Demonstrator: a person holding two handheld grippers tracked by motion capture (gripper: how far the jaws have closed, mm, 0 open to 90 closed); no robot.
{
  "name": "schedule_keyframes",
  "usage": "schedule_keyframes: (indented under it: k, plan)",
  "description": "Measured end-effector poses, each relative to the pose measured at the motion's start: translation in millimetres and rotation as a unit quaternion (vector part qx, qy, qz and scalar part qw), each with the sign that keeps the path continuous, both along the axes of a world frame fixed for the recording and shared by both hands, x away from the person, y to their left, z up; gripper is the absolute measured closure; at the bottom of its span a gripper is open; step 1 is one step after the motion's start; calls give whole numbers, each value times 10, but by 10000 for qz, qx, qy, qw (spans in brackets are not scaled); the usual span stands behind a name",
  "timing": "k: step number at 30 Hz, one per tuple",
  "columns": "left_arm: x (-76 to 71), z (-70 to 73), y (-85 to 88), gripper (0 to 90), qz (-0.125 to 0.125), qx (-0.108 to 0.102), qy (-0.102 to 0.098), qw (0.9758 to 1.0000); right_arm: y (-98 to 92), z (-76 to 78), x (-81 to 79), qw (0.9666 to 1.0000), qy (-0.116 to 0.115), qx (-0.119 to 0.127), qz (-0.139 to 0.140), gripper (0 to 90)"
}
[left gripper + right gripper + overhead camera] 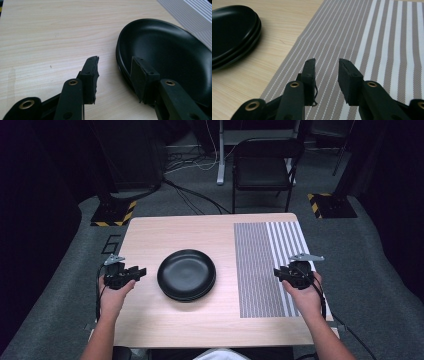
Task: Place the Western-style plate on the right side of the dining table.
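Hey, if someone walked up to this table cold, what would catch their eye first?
Probably the stack of black plates in the middle of the wooden table, dark against the pale wood. Next, the striped placemat covering the table's right side. The left gripper hovers just left of the plates and the right gripper over the placemat, both with jaws apart and nothing between them.

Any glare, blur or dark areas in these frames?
High view: room edges dark, table evenly lit, soft sheen on the black plates. Left gripper view: jaws near the lens slightly soft. Right gripper view: striped placemat sharp, no glare.
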State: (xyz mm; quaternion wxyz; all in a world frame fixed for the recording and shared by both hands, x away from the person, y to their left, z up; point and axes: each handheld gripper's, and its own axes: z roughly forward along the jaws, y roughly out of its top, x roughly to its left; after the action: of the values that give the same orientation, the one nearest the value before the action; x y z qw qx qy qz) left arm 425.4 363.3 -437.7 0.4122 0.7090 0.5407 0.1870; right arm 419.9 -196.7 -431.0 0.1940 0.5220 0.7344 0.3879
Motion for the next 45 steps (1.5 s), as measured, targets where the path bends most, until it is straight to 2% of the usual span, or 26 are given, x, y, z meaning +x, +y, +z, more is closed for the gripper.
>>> schedule_keyframes:
  k: [5, 7, 12, 17, 21, 24, 29, 33, 34, 38, 40, 43, 45]
  plan:
    - [0, 97, -50, 582, -73, -54, -1, 10000, 70, 82, 36, 9999, 21, 100, 101, 681]
    - [1, 151, -92, 590, -119, -28, -29, 9999, 104, 123, 52, 9998, 61, 134, 143, 689]
    - [19, 297, -205, 597, -214, 40, -148, 9997, 189, 213, 85, 9996, -9, 173, 220, 693]
    - [33, 332, -266, 614, -278, -6, -153, 9995, 290, 223, 116, 9993, -27, 221, 285, 686]
    - [47, 310, -325, 629, -301, -82, -157, 9994, 339, 221, 136, 9990, -36, 286, 331, 701]
    - [74, 290, -370, 642, -327, -95, -117, 9993, 414, 212, 166, 9985, 66, 438, 315, 701]
    - [131, 256, -418, 653, -290, -164, -48, 9994, 494, 211, 203, 9981, 48, 490, 360, 700]
    - [167, 205, -421, 674, -244, -292, -33, 9993, 588, 218, 251, 9972, 51, 586, 460, 709]
    - [176, 171, -412, 678, -225, -305, -13, 9993, 642, 220, 274, 9962, 77, 656, 564, 709]
    - [184, 98, -395, 685, -194, -333, 37, 9993, 732, 221, 301, 9962, 44, 597, 635, 678]
    - [194, 39, -372, 685, -208, -257, 108, 9994, 821, 210, 333, 9964, 27, 484, 690, 653]
    - [185, 8, -331, 679, -175, -195, 72, 9996, 886, 187, 363, 9964, 72, 438, 728, 650]
    - [180, -4, -300, 670, -158, -226, 59, 9996, 922, 167, 383, 9966, 71, 377, 731, 646]
